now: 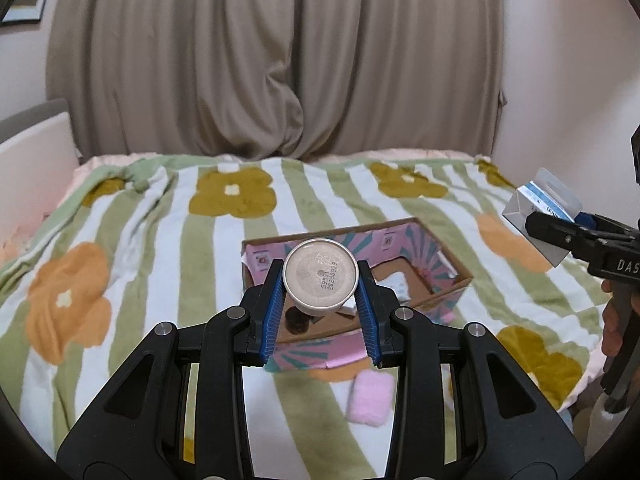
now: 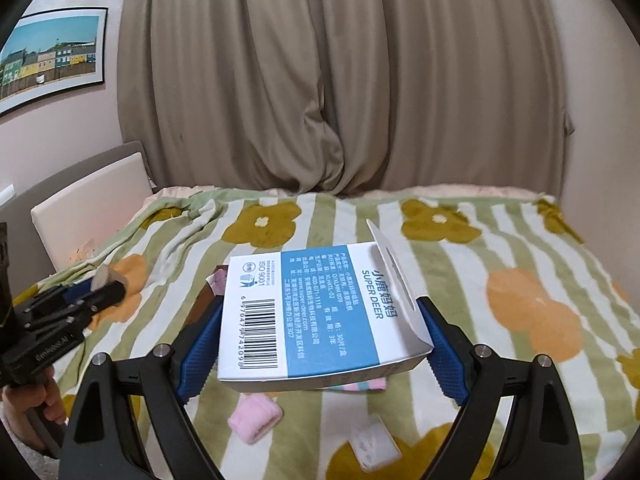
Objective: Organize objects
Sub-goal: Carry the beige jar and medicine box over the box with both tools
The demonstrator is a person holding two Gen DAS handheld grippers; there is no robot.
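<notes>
- Holding a small round container (image 1: 320, 278) in our left gripper (image 1: 320, 304), we see its blue pads pressed on both sides, its flat base with a printed code facing the camera.
- We have that container in the air above the open cardboard box (image 1: 436, 292), which sits on the striped flower blanket (image 1: 120, 240) with its pink patterned flaps standing up.
- We can make out a dark round item (image 1: 297, 320) and some white packets (image 1: 396, 284) inside the box, though we cannot tell what they are.
- We see a pink fluffy pad (image 1: 370, 398) lying on the blanket just in front of the box, outside it.
- We grip a white and blue carton (image 2: 320, 312) in our right gripper (image 2: 320, 340), its jaws set wide with the blue pads against the carton's two sides; the barcode face is up and the hang tab points away from us.
- We hold that carton in the air over the blanket, with the box partly hidden behind and below it.
- We also see, in the right wrist view, a small white packet (image 2: 374, 446) on the blanket near the pink pad.
- We have beige curtains (image 2: 340, 80) hanging behind the bed.
</notes>
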